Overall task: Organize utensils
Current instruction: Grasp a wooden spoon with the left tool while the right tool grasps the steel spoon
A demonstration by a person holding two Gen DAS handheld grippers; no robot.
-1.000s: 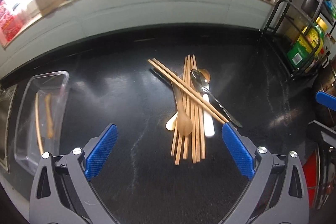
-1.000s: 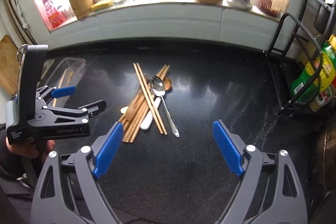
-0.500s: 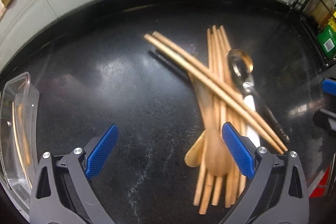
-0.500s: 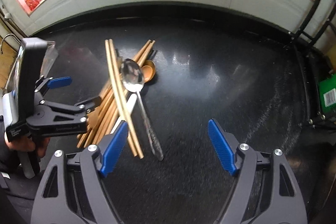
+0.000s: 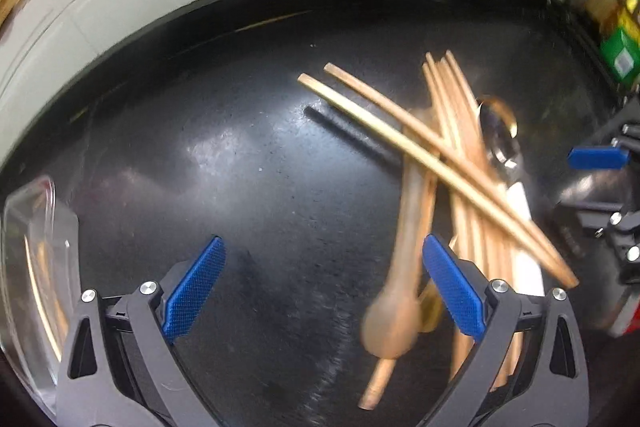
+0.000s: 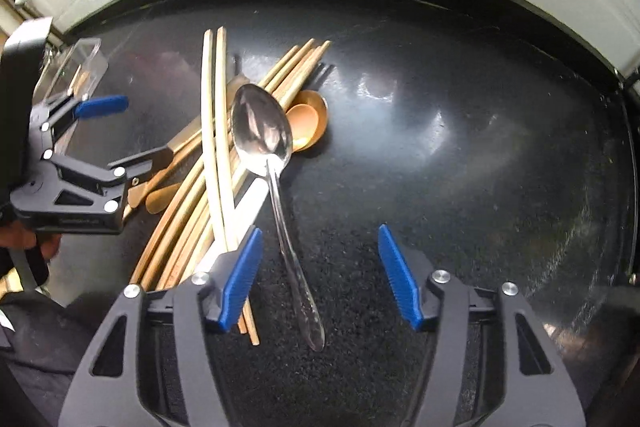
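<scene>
My right gripper (image 6: pixel 320 275) hangs unclenched, its jaws just narrowed, the metal spoon (image 6: pixel 262 131) handle lying between the pads, untouched. At nine o'clock the chopsticks (image 6: pixel 216 147) pile crowds my left pad; three o'clock is bare black counter (image 6: pixel 480 167) out to its rim. My left gripper (image 5: pixel 320 291) gapes over bare counter, wooden spoon (image 5: pixel 400 287) beside its right pad, clear tray (image 5: pixel 36 267) at nine o'clock.

Both wrist views look steeply down, close, sharing the utensil pile (image 5: pixel 460 187).
</scene>
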